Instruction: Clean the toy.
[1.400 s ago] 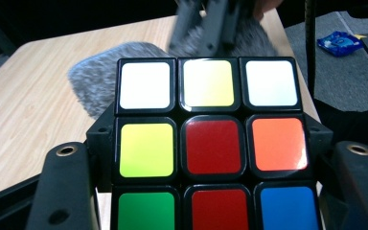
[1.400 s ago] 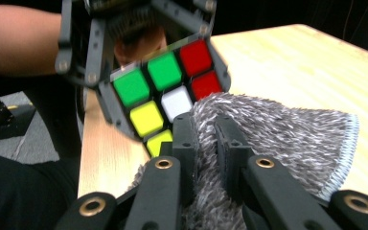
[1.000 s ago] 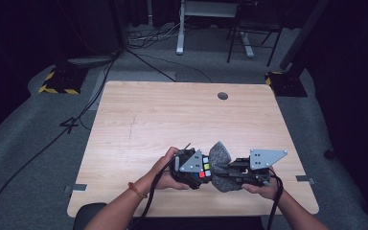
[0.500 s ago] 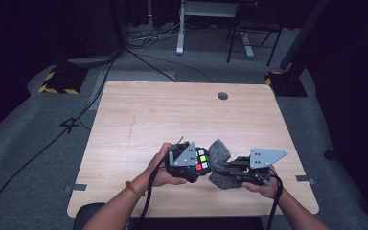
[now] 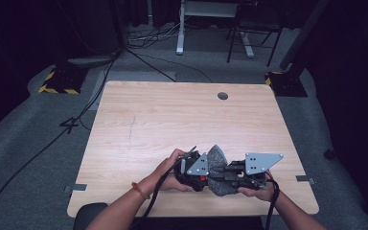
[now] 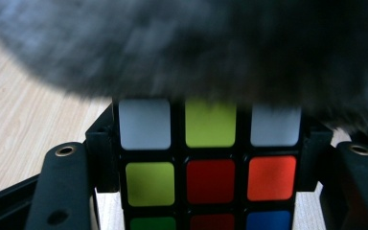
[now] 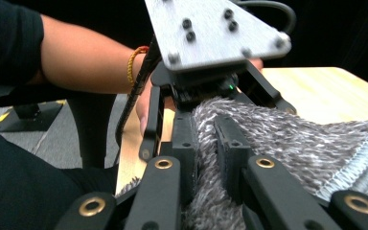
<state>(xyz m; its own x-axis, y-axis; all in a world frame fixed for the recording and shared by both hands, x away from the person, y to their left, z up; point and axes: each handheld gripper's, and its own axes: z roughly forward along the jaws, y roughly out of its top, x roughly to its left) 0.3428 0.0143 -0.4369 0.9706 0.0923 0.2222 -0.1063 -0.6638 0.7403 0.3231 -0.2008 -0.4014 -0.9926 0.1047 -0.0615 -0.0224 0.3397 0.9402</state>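
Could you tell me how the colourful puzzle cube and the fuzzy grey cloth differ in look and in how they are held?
The colourful puzzle cube is rigid, with flat glossy squares; the fuzzy grey cloth is soft, bunched and one colour. The cube sits square between the left gripper's jaws; the cloth is pinched in a fold by the right gripper. Both are clamped, and the cloth lies against the cube.

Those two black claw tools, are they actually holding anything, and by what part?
The left gripper clamps a puzzle cube by two opposite sides. The right gripper pinches a fold of the grey fuzzy cloth, which meets the cube.
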